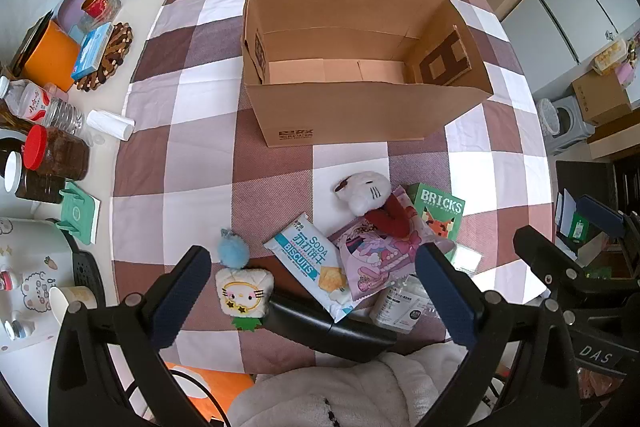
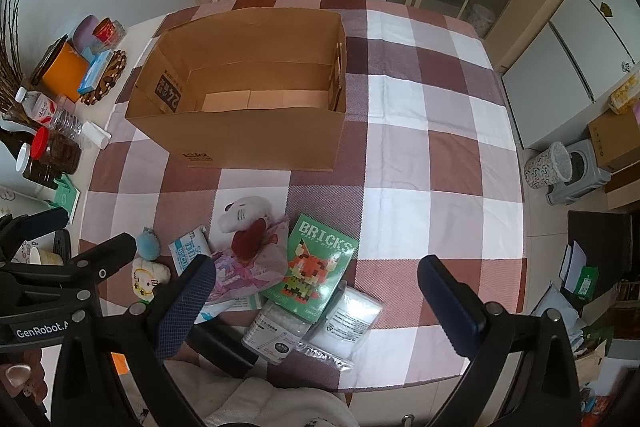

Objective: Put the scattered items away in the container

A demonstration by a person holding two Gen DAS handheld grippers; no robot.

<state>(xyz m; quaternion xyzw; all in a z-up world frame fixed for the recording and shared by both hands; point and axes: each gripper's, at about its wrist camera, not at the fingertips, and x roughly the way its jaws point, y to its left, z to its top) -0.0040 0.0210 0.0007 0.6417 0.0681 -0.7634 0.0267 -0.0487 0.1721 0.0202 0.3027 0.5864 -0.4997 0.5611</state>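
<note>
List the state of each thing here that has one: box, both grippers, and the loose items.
Cardboard box: open, upright, empty.
Left gripper: open, holding nothing.
Right gripper: open, holding nothing.
Biscuit packet: sealed, lying flat on the tablecloth.
Bricks box: closed, resting on other packets.
White plush: lying on the pink packet.

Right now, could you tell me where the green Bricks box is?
In the right wrist view, the Bricks box lies low and centre on the checked cloth, overlapping the pink packet.
</note>
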